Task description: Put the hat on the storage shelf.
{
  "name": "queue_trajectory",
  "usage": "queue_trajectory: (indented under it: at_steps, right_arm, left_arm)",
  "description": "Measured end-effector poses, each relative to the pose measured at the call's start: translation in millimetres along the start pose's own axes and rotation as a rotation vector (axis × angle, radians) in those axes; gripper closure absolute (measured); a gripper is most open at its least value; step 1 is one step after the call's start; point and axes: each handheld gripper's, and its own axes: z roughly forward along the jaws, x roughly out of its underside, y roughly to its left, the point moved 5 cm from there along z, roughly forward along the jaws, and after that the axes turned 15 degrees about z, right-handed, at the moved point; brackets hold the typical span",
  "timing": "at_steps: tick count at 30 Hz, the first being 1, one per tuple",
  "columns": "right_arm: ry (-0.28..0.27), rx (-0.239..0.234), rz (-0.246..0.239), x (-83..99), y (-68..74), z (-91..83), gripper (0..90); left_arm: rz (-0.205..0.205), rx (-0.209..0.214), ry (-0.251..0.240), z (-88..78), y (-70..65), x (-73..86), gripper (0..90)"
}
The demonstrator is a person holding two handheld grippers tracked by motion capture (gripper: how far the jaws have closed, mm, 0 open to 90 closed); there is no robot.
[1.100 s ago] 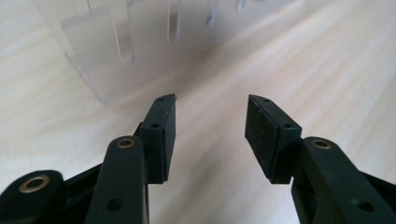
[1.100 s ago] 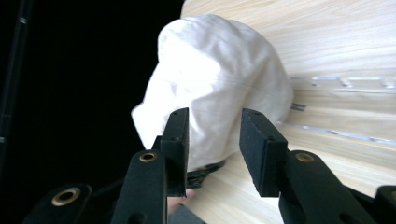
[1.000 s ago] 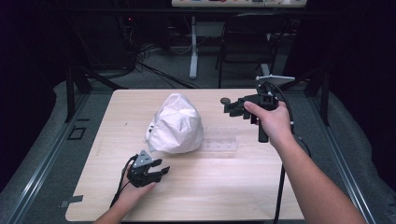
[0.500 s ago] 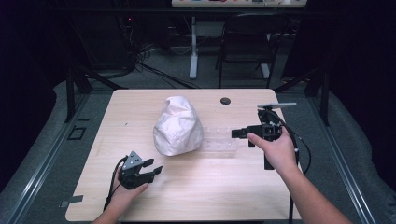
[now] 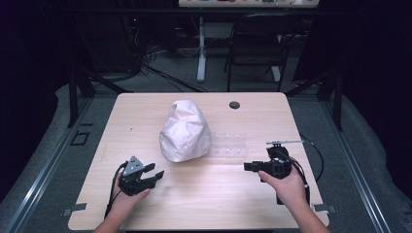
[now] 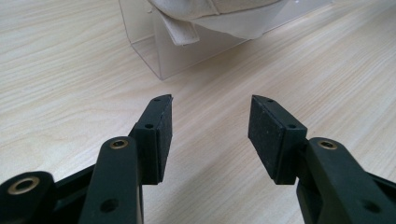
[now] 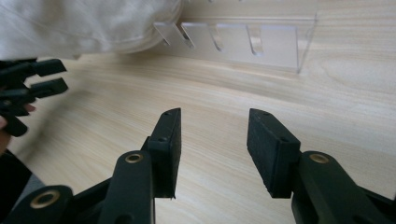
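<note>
Right gripper pulled back from cap; both grippers released, low, left gripper aimed capward.

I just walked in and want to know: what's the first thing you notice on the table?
A big white cap sits in the middle of the wooden table, draped over one end of a clear plastic rack. Nearer the person, the left gripper and right gripper are both open, holding nothing.

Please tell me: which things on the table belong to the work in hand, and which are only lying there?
Belonging to the work:
- white cap, resting on the rack
- clear plastic rack under and beside it
- left gripper and right gripper, both open, holding nothing

Only lying about:
- small dark round thing near the table's far edge
</note>
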Motion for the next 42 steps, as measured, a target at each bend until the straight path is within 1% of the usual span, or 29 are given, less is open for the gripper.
queue_trajectory:
  at_steps: [3,4,5,6,8,12,14,16,21,23,25,26,27,28,31,33,34,37,42]
  right_arm:
    - [-0.029,0.006,-0.017,11.1,-8.6,5.6,54.7]
    - [-0.035,0.009,-0.025,14.7,-11.2,7.4,54.3]
    - [-0.035,0.02,-0.043,18.2,-14.5,8.7,54.4]
    - [-0.046,0.029,-0.051,21.2,-17.2,10.5,55.0]
    - [-0.052,0.034,-0.052,27.1,-22.1,12.4,55.8]
    - [-0.089,0.062,-0.069,34.9,-31.5,14.6,55.4]
    - [-0.111,0.074,-0.089,38.0,-36.5,16.2,55.0]
    - [-0.124,0.087,-0.092,41.7,-41.1,18.0,54.9]
    - [-0.153,0.093,-0.1,48.2,-48.9,21.3,54.4]
    - [-0.168,0.086,-0.086,49.8,-51.8,21.8,54.4]
    - [-0.186,0.087,-0.083,51.1,-54.8,22.3,54.3]
    - [-0.188,0.099,-0.091,51.7,-56.8,22.0,53.9]
    - [-0.202,0.096,-0.093,52.0,-57.6,22.5,53.6]
    - [-0.202,0.102,-0.1,52.4,-59.0,22.0,53.5]
    - [-0.224,0.078,-0.09,53.5,-60.6,20.9,54.0]
    - [-0.247,0.078,-0.095,54.9,-62.3,20.6,54.4]
    - [-0.252,0.071,-0.094,56.1,-62.5,21.1,54.3]
    - [-0.268,0.083,-0.101,59.2,-64.1,22.8,54.5]
    - [-0.272,0.072,-0.099,59.8,-65.3,22.5,54.6]
  left_arm:
    - [0.001,-0.005,0.0,0.7,1.4,0.7,50.4]
    - [-0.007,-0.006,-0.004,1.1,1.4,0.7,50.5]
    - [-0.007,-0.005,-0.003,1.2,1.6,0.9,50.4]
    - [-0.006,-0.007,-0.001,1.5,1.9,1.1,50.5]
    - [-0.005,-0.006,0.001,2.2,2.3,1.3,50.5]
    - [-0.008,-0.009,0.002,3.3,2.4,1.3,50.5]
    - [-0.007,-0.009,0.003,3.8,2.4,1.3,50.5]
    - [-0.008,-0.009,0.004,4.3,2.0,1.5,50.5]
    - [-0.003,-0.015,0.007,5.2,1.8,1.7,50.6]
    - [-0.002,-0.012,0.005,5.3,1.6,1.6,50.6]
    - [-0.003,-0.012,0.005,5.7,1.4,1.7,50.5]
    - [-0.007,-0.01,0.004,6.0,0.9,1.7,50.5]
    - [-0.005,-0.01,0.006,6.2,0.7,1.8,50.4]
    - [-0.004,-0.009,0.007,6.5,0.4,1.7,50.5]
    - [0.002,-0.006,0.008,7.5,0.2,1.4,50.4]
    - [-0.001,-0.006,0.012,8.4,-0.2,1.6,50.4]
    - [0.002,-0.008,0.016,8.9,-0.2,1.8,50.4]
    - [0.017,-0.01,0.022,9.7,0.2,2.3,50.4]
    - [0.013,-0.008,0.019,10.2,-0.7,2.0,50.2]
